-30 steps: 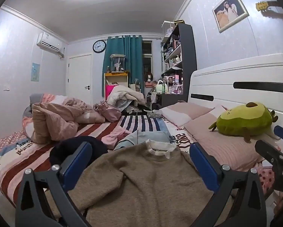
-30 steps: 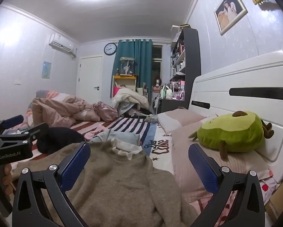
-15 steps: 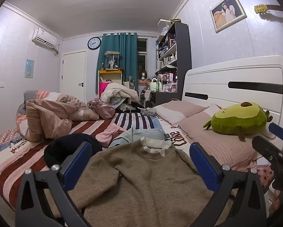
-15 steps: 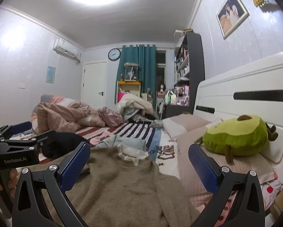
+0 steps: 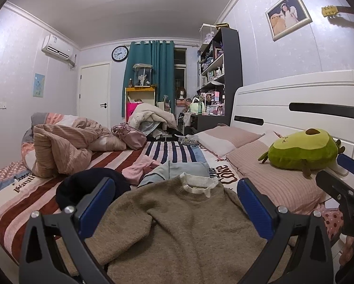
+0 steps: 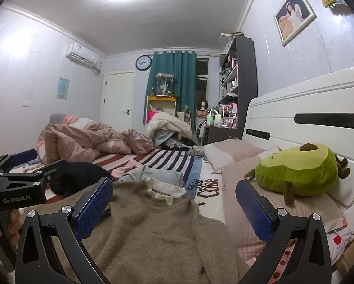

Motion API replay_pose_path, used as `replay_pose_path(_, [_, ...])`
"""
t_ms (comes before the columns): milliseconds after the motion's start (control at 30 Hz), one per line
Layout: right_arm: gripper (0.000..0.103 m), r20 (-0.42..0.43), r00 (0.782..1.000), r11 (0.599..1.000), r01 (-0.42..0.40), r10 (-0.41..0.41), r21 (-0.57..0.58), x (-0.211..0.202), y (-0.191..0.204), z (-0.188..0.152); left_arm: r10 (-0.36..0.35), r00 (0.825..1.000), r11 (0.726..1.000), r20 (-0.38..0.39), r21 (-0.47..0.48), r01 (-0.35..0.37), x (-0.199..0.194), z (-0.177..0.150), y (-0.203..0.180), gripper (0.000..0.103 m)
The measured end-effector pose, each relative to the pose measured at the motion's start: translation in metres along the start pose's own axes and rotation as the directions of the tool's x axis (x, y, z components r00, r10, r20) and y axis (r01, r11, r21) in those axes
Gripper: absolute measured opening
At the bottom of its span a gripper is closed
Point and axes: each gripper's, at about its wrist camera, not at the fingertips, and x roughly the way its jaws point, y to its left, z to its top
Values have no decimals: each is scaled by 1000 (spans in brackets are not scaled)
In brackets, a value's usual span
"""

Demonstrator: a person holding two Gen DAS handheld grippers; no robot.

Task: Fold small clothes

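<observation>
A small tan knit sweater (image 5: 181, 224) with a white collar lies flat on the bed, neck away from me; it also shows in the right wrist view (image 6: 153, 232). My left gripper (image 5: 174, 203) is open and empty, hovering above the sweater's lower part. My right gripper (image 6: 174, 203) is open and empty above the sweater's right side. Beyond the collar lie a folded light blue garment (image 5: 184, 168), a pink garment (image 5: 141, 168) and a black garment (image 5: 87, 184).
A green avocado plush (image 5: 302, 151) rests on pink pillows (image 5: 271, 175) by the white headboard (image 5: 295, 99). A crumpled pink duvet (image 5: 63, 146) lies at the left. The striped bedsheet (image 5: 169, 149) stretches beyond the clothes. The other gripper (image 6: 15, 184) is at the left.
Both cameras have tilted and drifted slightly, so the sweater sits a little lower in view. Both grippers stay open; the sweater has not moved.
</observation>
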Motion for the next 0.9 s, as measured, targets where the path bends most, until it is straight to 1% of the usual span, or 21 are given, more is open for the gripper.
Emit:
replay_pose_path(67, [103, -3, 1000, 1000, 12, -12, -5, 0, 1, 0, -6, 1000, 1000, 2, -4, 6, 2, 1, 1, 102])
replay_pose_path(433, [103, -12, 1000, 1000, 17, -18, -7, 0, 2, 2, -27, 1000, 1000, 9, -15, 27, 2, 5, -3, 102])
replay_pose_path(633, [103, -15, 1000, 1000, 9, -8, 14, 1, 3, 1, -29, 1000, 1000, -1, -9, 29, 2, 4, -3, 102])
replay_pose_path(900, [103, -13, 1000, 1000, -16, 16, 3, 1, 4, -1, -32, 999, 999, -4, -15, 32, 3, 3, -1, 102])
